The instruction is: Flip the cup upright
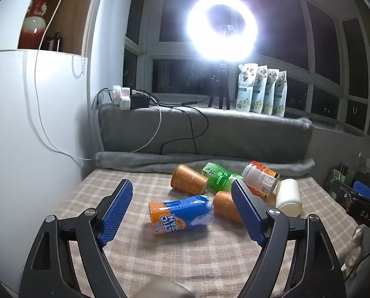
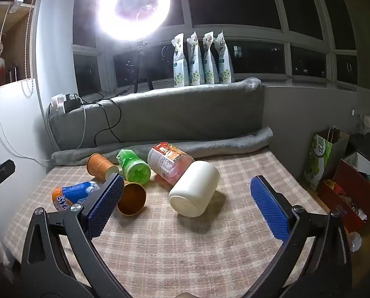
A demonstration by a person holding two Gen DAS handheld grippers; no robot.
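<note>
On plaid cloth point(image 2: 209, 248): cups toppled; ring light point(image 2: 134, 7) behind.

Six cups point(image 2: 194, 190) lying clustered on table point(image 2: 185, 248) | rolled blanket point(image 2: 209, 146) behind | pouches point(image 2: 201, 59) on ledge beyond

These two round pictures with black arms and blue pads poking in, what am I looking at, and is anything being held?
Each picture comes from a camera riding on a hand-held gripper, looking along its two fingers. The left hand-held gripper and the right hand-held gripper are both open and hold nothing. On the checked cloth lie tipped-over containers: a white cup, two orange cups, a green cup, a blue-and-orange can and a clear printed jar. A ring light shines behind.
</note>
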